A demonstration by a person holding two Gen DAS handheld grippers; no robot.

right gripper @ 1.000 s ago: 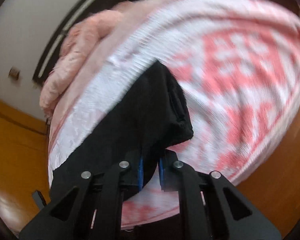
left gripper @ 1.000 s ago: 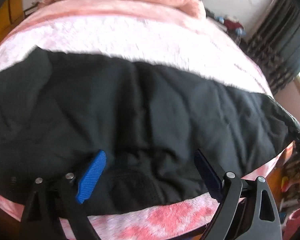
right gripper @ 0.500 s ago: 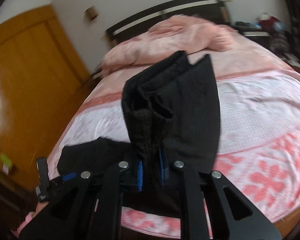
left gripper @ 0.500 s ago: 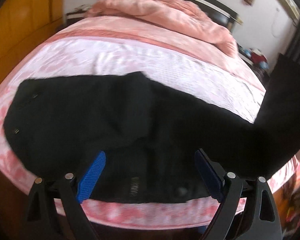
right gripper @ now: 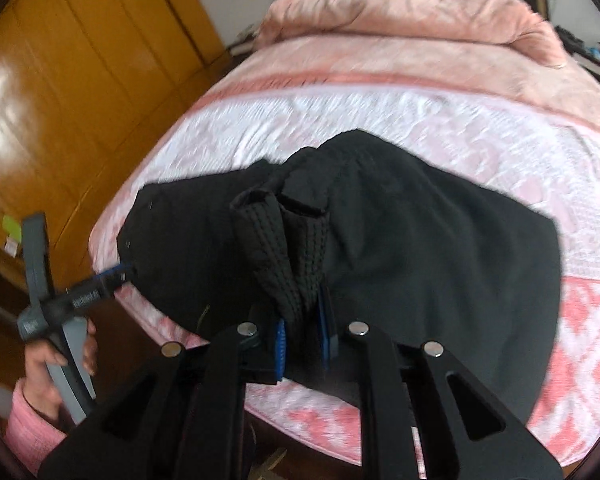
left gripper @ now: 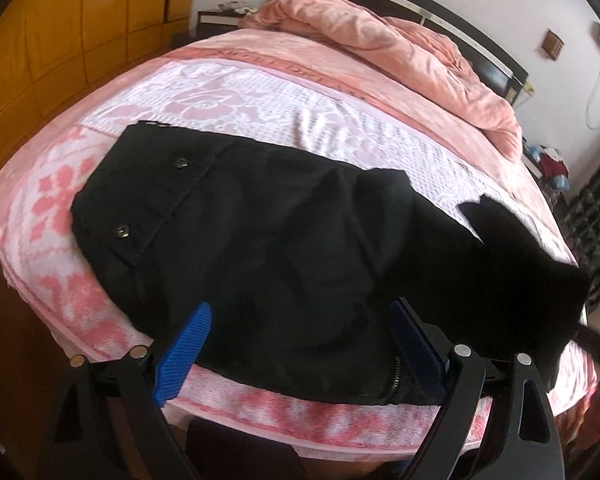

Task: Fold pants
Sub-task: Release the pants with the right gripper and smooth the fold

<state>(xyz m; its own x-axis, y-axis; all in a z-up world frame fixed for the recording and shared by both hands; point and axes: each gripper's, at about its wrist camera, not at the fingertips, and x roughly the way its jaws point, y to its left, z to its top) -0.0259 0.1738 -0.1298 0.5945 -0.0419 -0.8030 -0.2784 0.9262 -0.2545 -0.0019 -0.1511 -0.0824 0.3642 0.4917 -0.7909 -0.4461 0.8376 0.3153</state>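
Observation:
Black pants (left gripper: 280,240) lie across the near edge of the pink bed, the waistband with two buttons (left gripper: 140,208) at the left. My left gripper (left gripper: 300,352) hovers open over the pants' near edge, nothing pressed between its blue pads. My right gripper (right gripper: 304,340) is shut on the stitched leg hem (right gripper: 296,256), holding that end bunched and raised over the rest of the pants (right gripper: 440,248). The right wrist view also shows the left gripper (right gripper: 60,304) at the far left, held by a hand (right gripper: 44,364), its tip at the pants' left edge.
A pink and white patterned blanket (left gripper: 260,104) covers the bed. A crumpled pink duvet (left gripper: 380,40) is piled by the dark headboard. An orange wooden wardrobe (right gripper: 80,60) stands close on the left. Clutter lies on the floor at the far right (left gripper: 552,160).
My right gripper has swung the leg hem up and across the bed, over the rest of the pants. My left gripper has slid along the pants, bringing the buttoned waistband into view.

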